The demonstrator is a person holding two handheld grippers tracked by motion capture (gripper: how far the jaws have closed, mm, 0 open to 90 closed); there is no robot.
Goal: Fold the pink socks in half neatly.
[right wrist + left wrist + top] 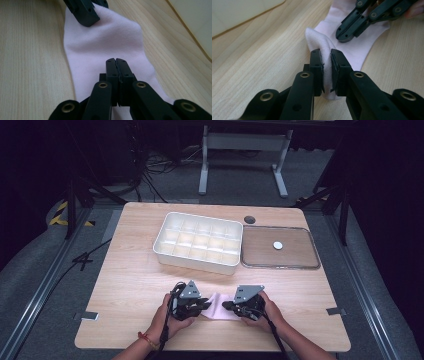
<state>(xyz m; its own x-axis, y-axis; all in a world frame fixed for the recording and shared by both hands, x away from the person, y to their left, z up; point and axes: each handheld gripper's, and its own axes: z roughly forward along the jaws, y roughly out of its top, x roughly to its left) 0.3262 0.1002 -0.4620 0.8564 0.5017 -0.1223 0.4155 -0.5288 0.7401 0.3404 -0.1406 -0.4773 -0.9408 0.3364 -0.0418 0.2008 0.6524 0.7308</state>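
Pink cloth (217, 307), soft and thin, lies flat on the wooden table (130, 270) between the two grippers, near the person's edge. The left gripper (326, 62) has its jaws pinched on a raised fold at one end of the cloth; the fabric bunches up between the pads and pokes out past the tips. The right gripper (116, 65) rests on the other end, its jaws pressed together with no gap showing; whether any cloth is caught between them cannot be told, though the tips sit right on the fabric. Each gripper's tip points toward the other, with a short stretch of cloth between them. In the right gripper view the left gripper's tip shows at the far end of the cloth. Beyond both grippers, further up the table, stands a white divided tray (200, 242), and just to the right of it lies a clear flat lid (300, 257) with a small white disc (277, 245) on it.
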